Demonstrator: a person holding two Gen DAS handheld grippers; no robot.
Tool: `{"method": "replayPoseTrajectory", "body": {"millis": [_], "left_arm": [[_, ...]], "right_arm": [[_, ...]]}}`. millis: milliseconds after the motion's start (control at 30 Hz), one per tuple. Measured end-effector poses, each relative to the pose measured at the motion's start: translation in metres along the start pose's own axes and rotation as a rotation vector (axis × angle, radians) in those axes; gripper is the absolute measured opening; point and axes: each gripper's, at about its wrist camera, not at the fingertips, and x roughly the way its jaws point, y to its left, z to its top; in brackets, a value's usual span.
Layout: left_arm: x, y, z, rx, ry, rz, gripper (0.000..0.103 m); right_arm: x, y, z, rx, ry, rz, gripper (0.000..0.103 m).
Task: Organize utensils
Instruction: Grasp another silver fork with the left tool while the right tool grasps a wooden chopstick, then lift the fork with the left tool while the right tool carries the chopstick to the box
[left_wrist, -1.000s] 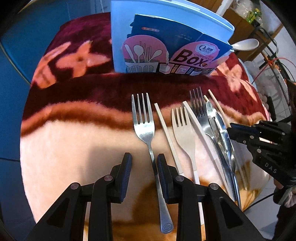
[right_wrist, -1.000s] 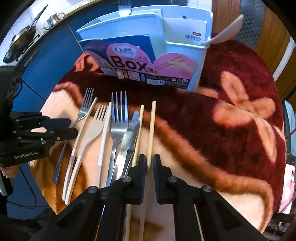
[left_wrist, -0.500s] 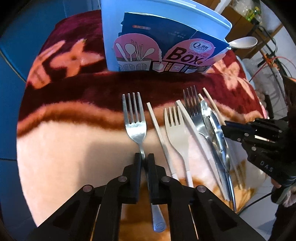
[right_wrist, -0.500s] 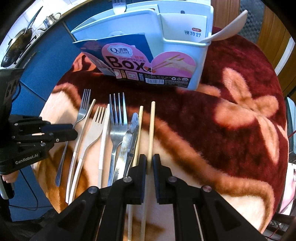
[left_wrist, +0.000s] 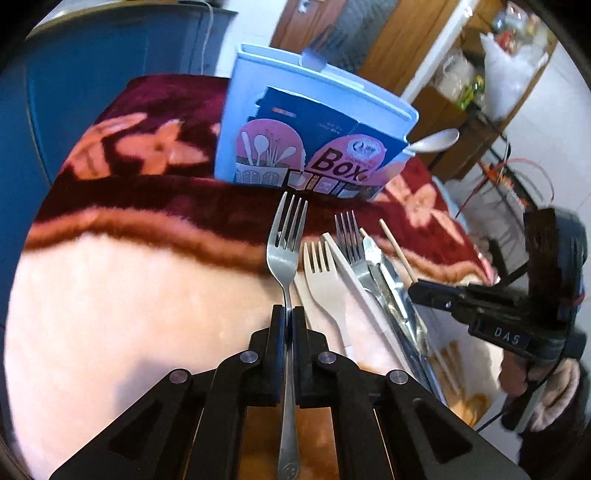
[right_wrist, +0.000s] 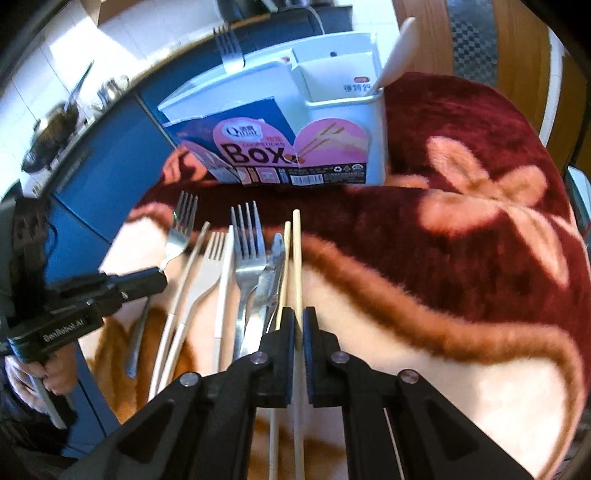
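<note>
Plush blanket (right_wrist: 461, 258) is carrying a utensil box (right_wrist: 332, 110) holding a spoon (right_wrist: 397, 48); left tool (left_wrist: 289, 317) is gripping a steel fork (left_wrist: 284, 254), right tool (right_wrist: 299, 321) a chopstick (right_wrist: 296, 258).

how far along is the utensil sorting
Early. Already in the holder: a spoon and a fork. In hand: left gripper shut on a metal fork, right gripper shut on a chopstick. Left on the blanket: other forks, knives and chopsticks.

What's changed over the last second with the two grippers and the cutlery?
The left gripper closed on the metal fork and tipped its tines up off the blanket. The right gripper stayed clamped on one chopstick, now slightly raised. The other cutlery and the utensil box stayed put.
</note>
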Motion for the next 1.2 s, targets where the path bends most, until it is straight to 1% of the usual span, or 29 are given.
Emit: {"method": "replayPoseTrajectory", "body": {"millis": [100, 167, 233, 267, 400, 600, 733, 900, 1067, 1200], "left_arm": [[-0.009, -0.003, -0.002, 0.008, -0.067, 0.009, 0.003], [-0.017, -0.006, -0.002, 0.024, -0.119, 0.019, 0.003], [-0.026, -0.009, 0.001, 0.034, -0.167, 0.023, 0.003], [-0.03, -0.011, 0.002, 0.037, -0.197, 0.033, 0.003], [-0.047, -0.016, 0.012, 0.044, -0.303, 0.042, 0.001], [-0.06, -0.024, 0.032, 0.055, -0.383, 0.037, 0.001], [-0.067, -0.03, 0.044, 0.057, -0.426, 0.023, 0.001], [-0.082, -0.038, 0.066, 0.077, -0.491, 0.038, 0.001], [-0.104, -0.043, 0.097, 0.095, -0.604, 0.085, 0.001], [-0.112, -0.043, 0.12, 0.092, -0.674, 0.097, 0.001]], "right_arm": [[-0.007, 0.0, -0.007, 0.017, -0.059, 0.019, 0.006], [-0.015, 0.002, -0.011, 0.022, -0.113, 0.025, 0.006], [-0.019, 0.005, -0.011, 0.027, -0.16, 0.036, 0.006], [-0.024, 0.006, -0.011, 0.029, -0.197, 0.045, 0.006], [-0.038, 0.009, -0.007, 0.014, -0.298, 0.041, 0.006], [-0.056, 0.02, -0.001, -0.024, -0.426, 0.035, 0.006], [-0.064, 0.02, 0.005, -0.022, -0.469, 0.043, 0.006], [-0.07, 0.016, 0.013, -0.013, -0.51, 0.062, 0.006], [-0.07, 0.013, 0.016, -0.012, -0.529, 0.076, 0.006], [-0.067, 0.01, 0.017, -0.007, -0.531, 0.088, 0.006]]}}
